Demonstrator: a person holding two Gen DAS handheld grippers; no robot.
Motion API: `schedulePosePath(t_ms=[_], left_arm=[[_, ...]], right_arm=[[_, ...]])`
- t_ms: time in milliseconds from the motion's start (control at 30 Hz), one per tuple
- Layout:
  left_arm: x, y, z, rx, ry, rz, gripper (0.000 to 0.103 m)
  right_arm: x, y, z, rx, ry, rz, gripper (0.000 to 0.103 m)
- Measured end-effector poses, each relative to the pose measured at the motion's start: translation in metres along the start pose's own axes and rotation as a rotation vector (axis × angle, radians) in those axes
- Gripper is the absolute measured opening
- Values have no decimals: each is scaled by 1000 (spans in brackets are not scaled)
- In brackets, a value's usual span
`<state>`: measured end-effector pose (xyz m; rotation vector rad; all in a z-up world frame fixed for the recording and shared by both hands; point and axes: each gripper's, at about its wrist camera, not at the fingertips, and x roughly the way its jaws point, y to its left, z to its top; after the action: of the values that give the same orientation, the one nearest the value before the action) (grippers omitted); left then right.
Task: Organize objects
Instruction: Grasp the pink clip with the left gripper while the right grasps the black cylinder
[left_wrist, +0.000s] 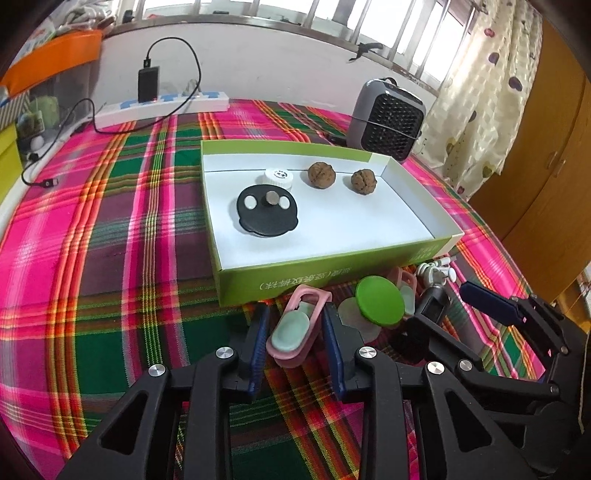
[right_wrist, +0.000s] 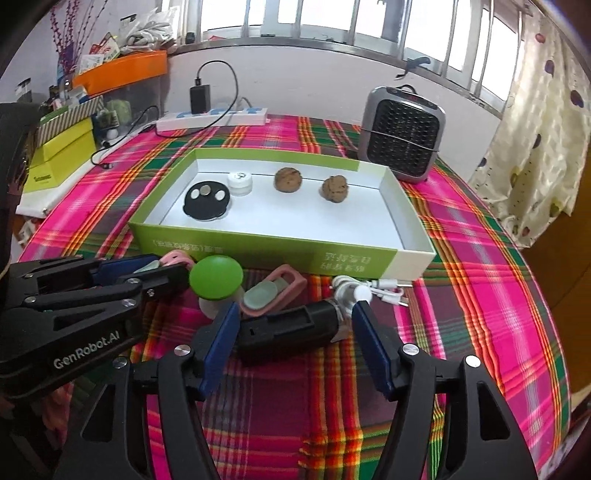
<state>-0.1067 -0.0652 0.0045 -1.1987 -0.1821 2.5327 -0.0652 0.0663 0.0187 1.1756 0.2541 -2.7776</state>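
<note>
The counter (right_wrist: 480, 258) is covered by a plaid cloth in pink, green and red. A shallow green box (right_wrist: 229, 245) with a white inside sits on it mid-way. At the far right stands a grey fan heater (right_wrist: 402, 133); at the far left lies a white power strip (right_wrist: 210, 118) with a black charger (right_wrist: 200, 98) plugged in, its cable end (left_wrist: 50, 183) resting on the cloth. Just near of the box lie a pink clip (left_wrist: 299, 326), a second pink clip (right_wrist: 273, 291), a green round lid (right_wrist: 216, 277), a black cylindrical device (right_wrist: 284, 328) and a bundled white cable (right_wrist: 384, 290). Yellow boxes (right_wrist: 61, 162) sit at the left edge.
</note>
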Motion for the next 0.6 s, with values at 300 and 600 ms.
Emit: schedulePosePath(t_ms=[300, 600], left_arm=[[0, 1, 0, -2, 0, -6, 26], [-1, 3, 0, -18, -3, -17, 26]], right_arm=[[-8, -7, -6, 38, 19, -36, 64], [1, 3, 1, 80, 52, -1, 64]])
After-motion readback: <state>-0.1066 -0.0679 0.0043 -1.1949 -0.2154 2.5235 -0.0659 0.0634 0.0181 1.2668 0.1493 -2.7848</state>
